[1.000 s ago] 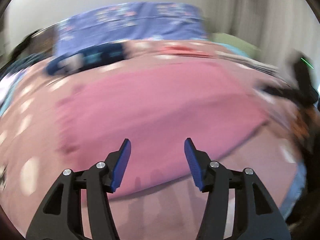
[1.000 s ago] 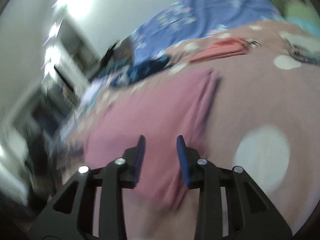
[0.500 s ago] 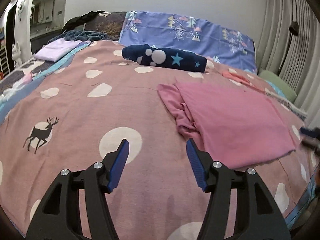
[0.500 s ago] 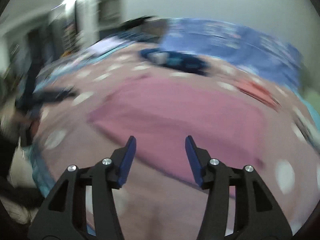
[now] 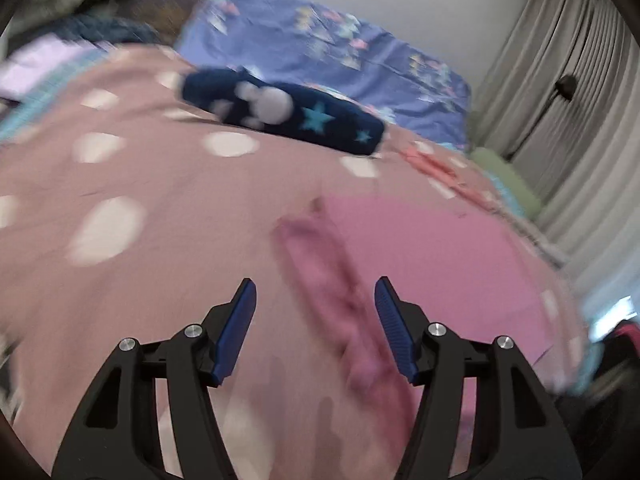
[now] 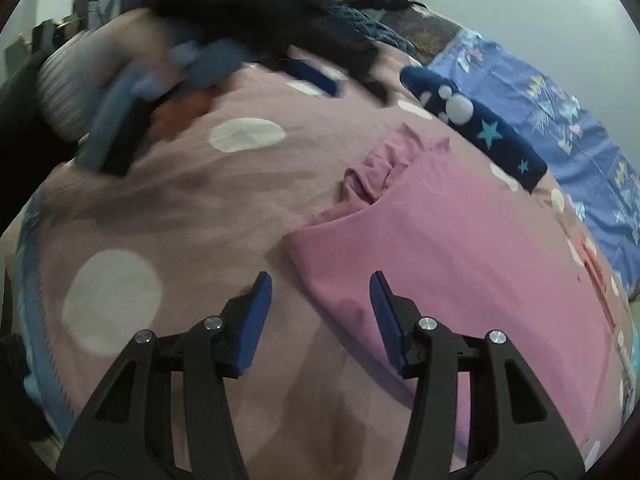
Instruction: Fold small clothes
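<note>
A pink garment (image 5: 432,256) lies spread flat on the bed, with a bunched sleeve (image 5: 324,264) along its left side. My left gripper (image 5: 315,304) is open and empty, hovering over that bunched sleeve. In the right wrist view the garment (image 6: 472,248) lies ahead and to the right, its sleeve (image 6: 380,164) crumpled at the far corner. My right gripper (image 6: 320,300) is open and empty just above the garment's near corner. The left wrist view is blurred by motion.
The bed has a dusty pink cover with white dots (image 6: 172,208). A dark blue folded piece with stars (image 5: 288,112) lies beyond the garment, before a blue patterned pillow (image 5: 320,56). An orange garment (image 5: 436,168) lies far right. Curtains (image 5: 580,100) hang at right.
My left gripper has swung right and closer, now over the garment's bunched sleeve. My right gripper has moved left to the garment's near corner. Both stay open.
</note>
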